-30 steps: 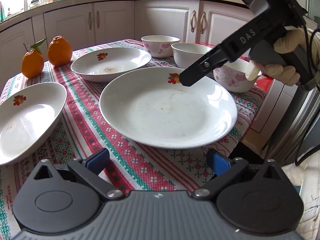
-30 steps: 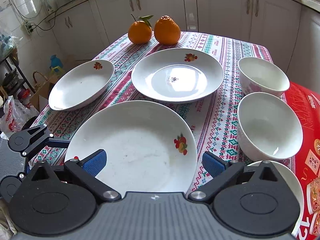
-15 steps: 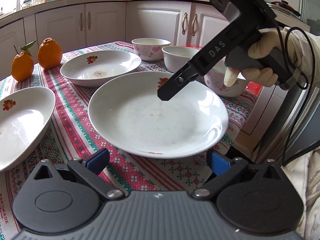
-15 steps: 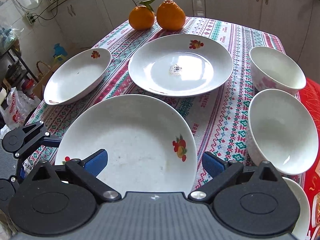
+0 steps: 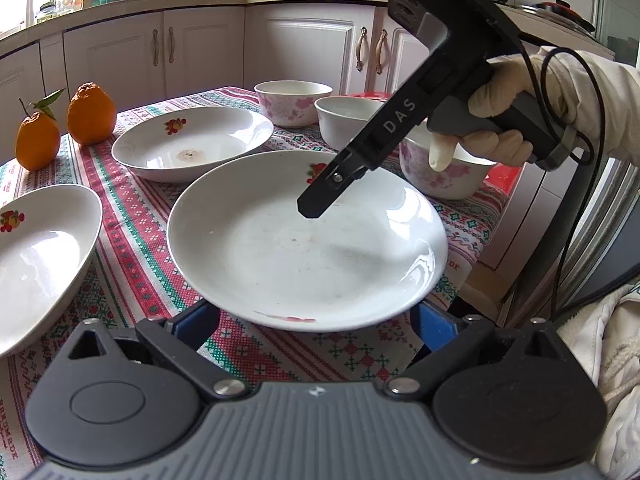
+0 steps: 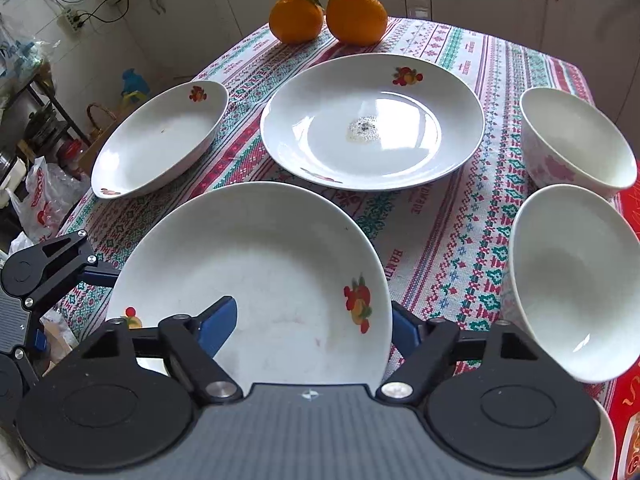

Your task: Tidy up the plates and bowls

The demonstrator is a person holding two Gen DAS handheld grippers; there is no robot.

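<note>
Right gripper (image 6: 316, 320) closing on near plate (image 6: 256, 264): left pad inside the dish, right pad outside the rim by the fruit decal, rim running between them. Pads not clearly pressing yet, so not counting it as a grip. Seen from the left wrist, hanging steeply nose-down over the plate's far-right rim, gloved hand (image 5: 500, 128) on the handle.

Left gripper (image 5: 316, 320) sitting wide open at the plate's opposite edge, pads straddling the rim without touching, holding nothing.

Plate lying flat on the patterned tablecloth (image 6: 440, 240), near the table corner. Middle plate (image 6: 372, 124), likely stack target, sitting just beyond it, crumbs in the centre. Third plate (image 6: 160, 140) off to the left, tilted over the table edge. Two bowls (image 6: 576, 280) close on the right, oranges (image 6: 328, 12) at the far end.

Doing it well, probably: finishing the close square across the rim, biting deep enough to stop glazed ceramic slipping, lifting level. Keeping clear of the nearest bowl while swinging. Lowering centred onto the middle plate, releasing only once seated.
</note>
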